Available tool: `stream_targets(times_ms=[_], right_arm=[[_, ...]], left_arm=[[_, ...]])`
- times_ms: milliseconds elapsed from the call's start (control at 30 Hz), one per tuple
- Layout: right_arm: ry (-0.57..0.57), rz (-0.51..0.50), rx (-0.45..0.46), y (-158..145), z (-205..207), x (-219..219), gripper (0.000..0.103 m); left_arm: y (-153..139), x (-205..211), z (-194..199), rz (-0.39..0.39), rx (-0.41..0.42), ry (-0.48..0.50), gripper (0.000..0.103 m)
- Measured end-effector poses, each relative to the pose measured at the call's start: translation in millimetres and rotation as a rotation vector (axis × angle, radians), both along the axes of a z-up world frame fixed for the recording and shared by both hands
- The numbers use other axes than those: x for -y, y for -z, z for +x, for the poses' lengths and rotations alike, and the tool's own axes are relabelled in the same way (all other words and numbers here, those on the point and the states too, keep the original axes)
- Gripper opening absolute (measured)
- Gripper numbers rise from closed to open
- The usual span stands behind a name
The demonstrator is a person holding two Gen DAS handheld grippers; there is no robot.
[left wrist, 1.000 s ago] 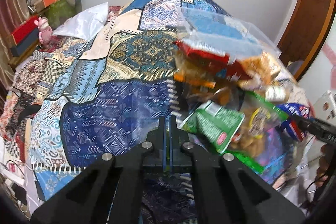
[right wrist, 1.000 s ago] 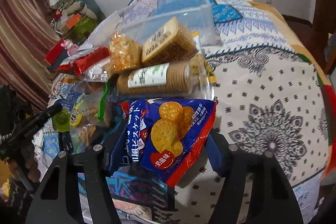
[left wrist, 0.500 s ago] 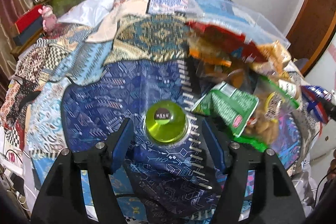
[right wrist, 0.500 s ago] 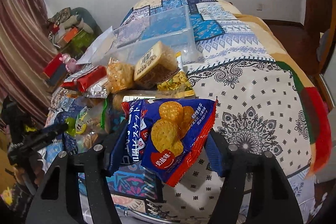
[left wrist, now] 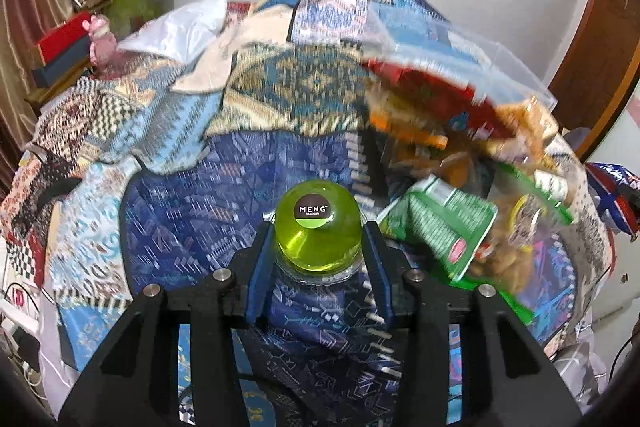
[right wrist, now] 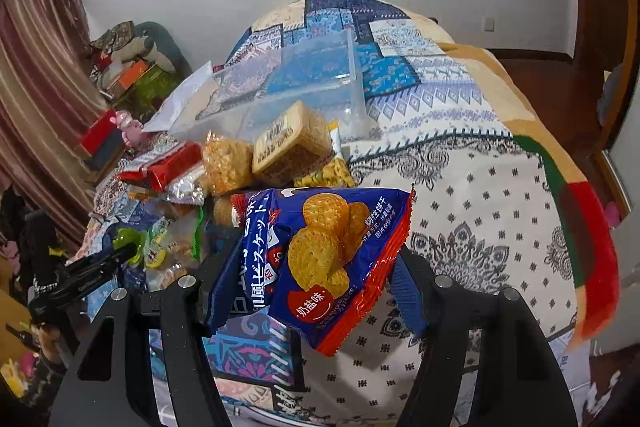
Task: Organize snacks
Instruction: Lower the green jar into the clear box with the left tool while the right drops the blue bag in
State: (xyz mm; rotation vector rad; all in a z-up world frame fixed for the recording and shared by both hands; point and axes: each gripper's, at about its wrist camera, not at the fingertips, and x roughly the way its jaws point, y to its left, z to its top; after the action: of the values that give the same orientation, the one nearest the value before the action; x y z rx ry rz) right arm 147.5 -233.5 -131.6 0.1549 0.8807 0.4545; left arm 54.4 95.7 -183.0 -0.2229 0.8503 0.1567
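Observation:
My left gripper (left wrist: 318, 239) is shut on a small green jelly cup (left wrist: 318, 227) with a dark MENG label, held above the patterned bedspread. My right gripper (right wrist: 316, 267) is shut on a blue and red biscuit packet (right wrist: 316, 259), held above the bed. A heap of snack packets (right wrist: 240, 163) lies on the bed in front of a clear plastic box (right wrist: 304, 75). In the left wrist view the heap (left wrist: 460, 163) is at the right, blurred, with a green packet (left wrist: 444, 223) nearest. The left gripper also shows at the left of the right wrist view (right wrist: 116, 255).
A white pillow (left wrist: 180, 27) lies at the head of the bed. Red boxes and a pink toy (left wrist: 100, 35) sit on a shelf at the left. A wooden door (left wrist: 596, 67) stands at the right. A chair piled with clothes (right wrist: 136, 55) is in the far corner.
My left gripper was shut and empty, opened around the green jelly cup and has closed on it. My right gripper has lifted the biscuit packet higher above the bed.

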Motion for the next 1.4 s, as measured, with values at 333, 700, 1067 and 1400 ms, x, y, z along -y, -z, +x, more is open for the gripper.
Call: stream_targets(times_ms=[333, 700, 1067, 1400], right_arm=[[-0.018, -0.008, 0.132, -35.6, 27.6, -14.7, 0.063], [-0.04, 0.006, 0.22, -55.4, 71.8, -43.0, 0.063], [-0.062, -0.022, 0.163, -36.7, 126.1, -68.5, 0.063], [-0.106, -0.101, 0.08, -11.8, 163.6, -93.1, 0.063]], left_arm=[[-71.0, 2.5, 19.8, 0.052, 0.163, 0.045, 0.044], [-101.6, 21.1, 86.4, 0.048, 0.208, 0.12, 0.044], [-95.6, 33.0, 159.6, 0.043, 0.135, 0.187, 0.044], [-73.6, 36.8, 210.6, 0.047, 0.002, 0.265, 0.044]])
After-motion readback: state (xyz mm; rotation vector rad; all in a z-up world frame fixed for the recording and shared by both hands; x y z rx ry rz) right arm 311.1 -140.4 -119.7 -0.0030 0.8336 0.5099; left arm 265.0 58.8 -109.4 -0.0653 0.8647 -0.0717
